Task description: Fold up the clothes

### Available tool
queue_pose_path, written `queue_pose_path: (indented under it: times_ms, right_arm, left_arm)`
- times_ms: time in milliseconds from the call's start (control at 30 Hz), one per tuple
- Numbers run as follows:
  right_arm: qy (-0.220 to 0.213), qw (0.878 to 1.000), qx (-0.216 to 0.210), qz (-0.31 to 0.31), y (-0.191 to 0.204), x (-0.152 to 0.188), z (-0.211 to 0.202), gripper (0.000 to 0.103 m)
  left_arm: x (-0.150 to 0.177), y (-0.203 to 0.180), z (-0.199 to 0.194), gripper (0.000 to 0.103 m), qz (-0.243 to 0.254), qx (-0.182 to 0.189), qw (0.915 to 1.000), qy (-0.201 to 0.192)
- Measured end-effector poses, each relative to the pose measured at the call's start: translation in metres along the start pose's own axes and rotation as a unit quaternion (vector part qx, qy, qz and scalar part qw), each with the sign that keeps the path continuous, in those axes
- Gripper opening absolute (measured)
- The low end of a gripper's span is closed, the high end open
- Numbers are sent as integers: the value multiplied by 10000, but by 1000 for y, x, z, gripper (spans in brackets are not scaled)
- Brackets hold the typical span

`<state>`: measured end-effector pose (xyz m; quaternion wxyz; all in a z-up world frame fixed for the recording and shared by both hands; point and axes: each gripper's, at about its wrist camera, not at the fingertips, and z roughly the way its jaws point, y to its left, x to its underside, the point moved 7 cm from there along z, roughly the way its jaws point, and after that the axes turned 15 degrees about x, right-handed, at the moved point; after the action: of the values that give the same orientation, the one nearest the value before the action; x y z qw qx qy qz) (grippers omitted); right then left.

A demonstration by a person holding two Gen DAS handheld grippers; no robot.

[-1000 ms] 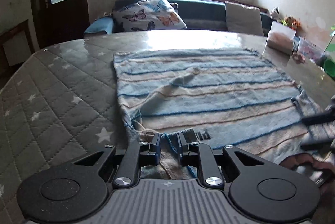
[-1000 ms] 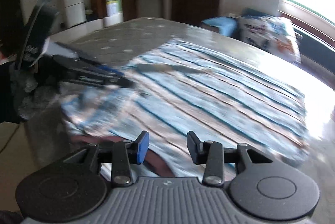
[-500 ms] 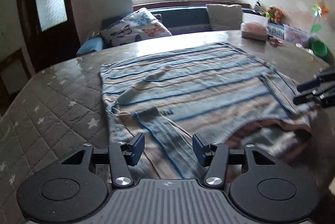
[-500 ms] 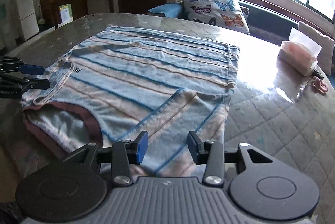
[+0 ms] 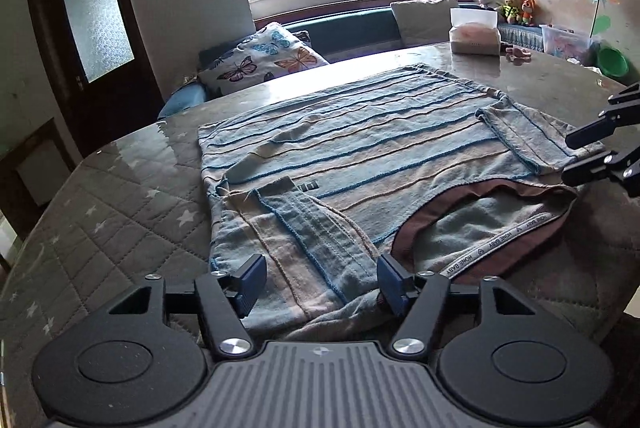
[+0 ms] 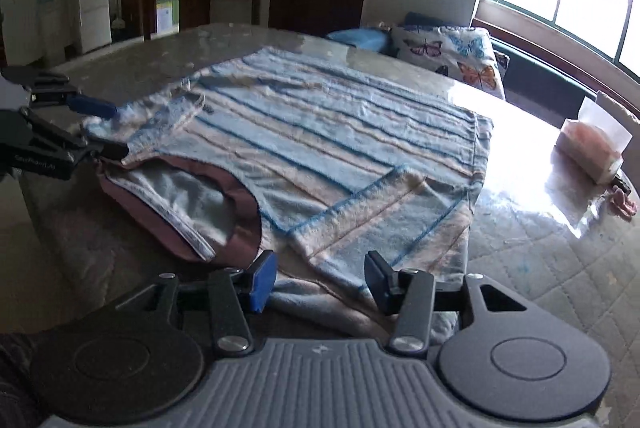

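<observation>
A blue and beige striped shirt [image 5: 360, 148] lies flat on the quilted table, both sleeves folded in over the body, brown collar toward the near edge. It also shows in the right wrist view [image 6: 320, 156]. My left gripper [image 5: 320, 282] is open and empty, its jaws either side of the folded left sleeve at the shirt's near corner. My right gripper [image 6: 318, 278] is open and empty, just above the folded right sleeve near the collar [image 6: 240, 212]. Each gripper shows at the other view's edge: the right one [image 5: 600, 152] and the left one [image 6: 100, 128].
The grey star-quilted table cover [image 5: 100, 228] runs left of the shirt. A tissue box [image 5: 474, 36] and a small pink item [image 5: 518, 54] sit at the table's far side. A butterfly pillow [image 5: 264, 62] lies on the bench behind. The table's near edge drops off by the collar.
My left gripper has let go of the sleeve and opened, then drawn back. My right gripper swung round to the shirt's right side. The shirt now lies still with both sleeves folded in.
</observation>
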<state>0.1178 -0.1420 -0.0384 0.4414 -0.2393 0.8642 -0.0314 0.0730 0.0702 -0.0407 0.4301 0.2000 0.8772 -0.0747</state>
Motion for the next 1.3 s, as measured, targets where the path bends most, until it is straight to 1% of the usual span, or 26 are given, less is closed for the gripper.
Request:
queue_pose_path:
  times_ms: [100, 167, 300, 433, 600, 733, 867, 967, 1000, 1033, 1067, 1100, 1133, 1167, 1300]
  right_arm:
    - [38, 9999, -112, 55, 4, 3, 1, 49]
    - [32, 10000, -64, -68, 9, 8, 3, 49]
    - [-98, 9998, -102, -104, 5, 4, -7, 49]
    - [-25, 9997, -203, -161, -2, 5, -14, 49]
    - [106, 9979, -243, -594, -3, 16, -19, 50]
    - [124, 9964, -158, -827, -3, 19, -15, 50]
    - [145, 9959, -123, -881, -8, 17, -6, 50]
    - [175, 9958, -121, -885, -12, 15, -1, 50]
    - [188, 9958, -116, -891, -14, 14, 0, 50]
    - [200, 9957, -112, -896, -15, 14, 1, 49]
    - [213, 9956, -107, -902, -17, 13, 3, 44]
    - [226, 9956, -102, -907, -18, 13, 4, 44]
    - [238, 9955, -97, -913, -20, 12, 5, 42]
    - [251, 9954, -92, -918, -21, 12, 6, 40]
    - [270, 9948, -149, -972, -23, 10, 9, 39]
  left_arm:
    - [3, -2, 1, 65, -2, 1, 10000, 18]
    - [3, -2, 0, 65, -2, -5, 10000, 25]
    - [3, -2, -8, 65, 35, 0, 10000, 14]
    - [8, 2, -21, 65, 100, -3, 9999, 46]
    - [19, 4, -32, 65, 411, -28, 9990, 188]
    - [25, 3, -31, 65, 736, 1, 9968, 309]
    - [28, 3, -24, 65, 1036, 21, 9938, 408]
    - [27, 5, -20, 64, 1154, 104, 9924, 417]
    - [26, 6, -19, 57, 1183, 136, 9920, 421]
    - [26, 7, -17, 48, 1216, 170, 9915, 433]
    - [25, 7, -16, 45, 1256, 203, 9908, 453]
    - [25, 8, -15, 39, 1298, 235, 9902, 469]
    - [24, 8, -14, 35, 1340, 267, 9894, 485]
    - [24, 8, -13, 34, 1382, 299, 9887, 500]
    - [23, 9, -10, 31, 1575, 442, 9849, 564]
